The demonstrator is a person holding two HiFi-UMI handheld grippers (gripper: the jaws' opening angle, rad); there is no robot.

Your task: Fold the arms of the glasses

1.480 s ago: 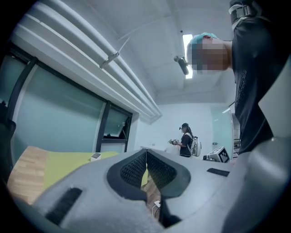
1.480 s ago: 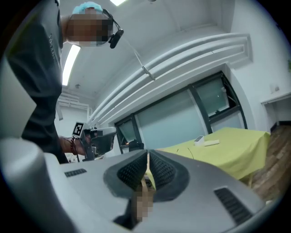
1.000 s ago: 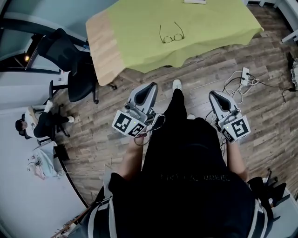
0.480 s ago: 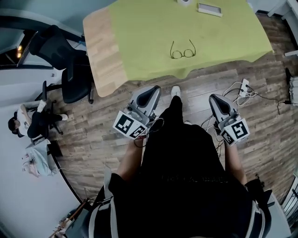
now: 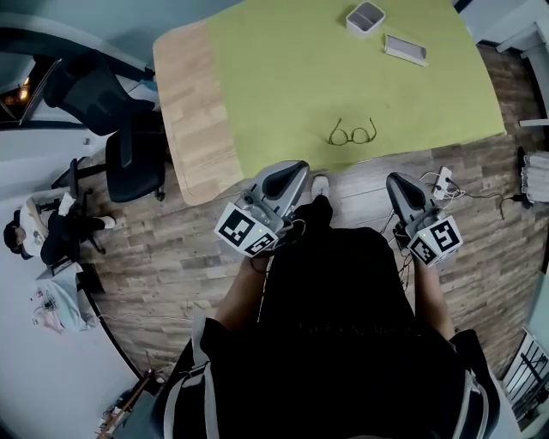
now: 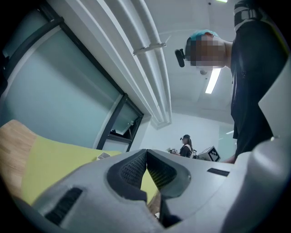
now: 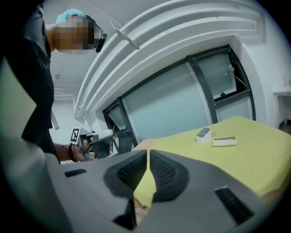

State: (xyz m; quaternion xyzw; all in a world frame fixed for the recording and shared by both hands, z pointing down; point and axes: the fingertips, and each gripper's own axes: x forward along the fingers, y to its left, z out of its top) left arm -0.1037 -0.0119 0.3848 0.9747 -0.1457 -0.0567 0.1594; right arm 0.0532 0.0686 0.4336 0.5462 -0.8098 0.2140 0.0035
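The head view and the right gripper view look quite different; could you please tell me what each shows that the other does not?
Only the head view shows the glasses, arms open, lying on the green cloth near its front edge, and an office chair at the left. Only the right gripper view shows the right hand-held gripper with its jaws pressed together and nothing between them. Both show that cloth, the small white tray and the flat white box beside it.

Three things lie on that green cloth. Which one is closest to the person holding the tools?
The glasses, lying near the front edge of the cloth. The small open box and the flat white case sit farther back, toward the far side.
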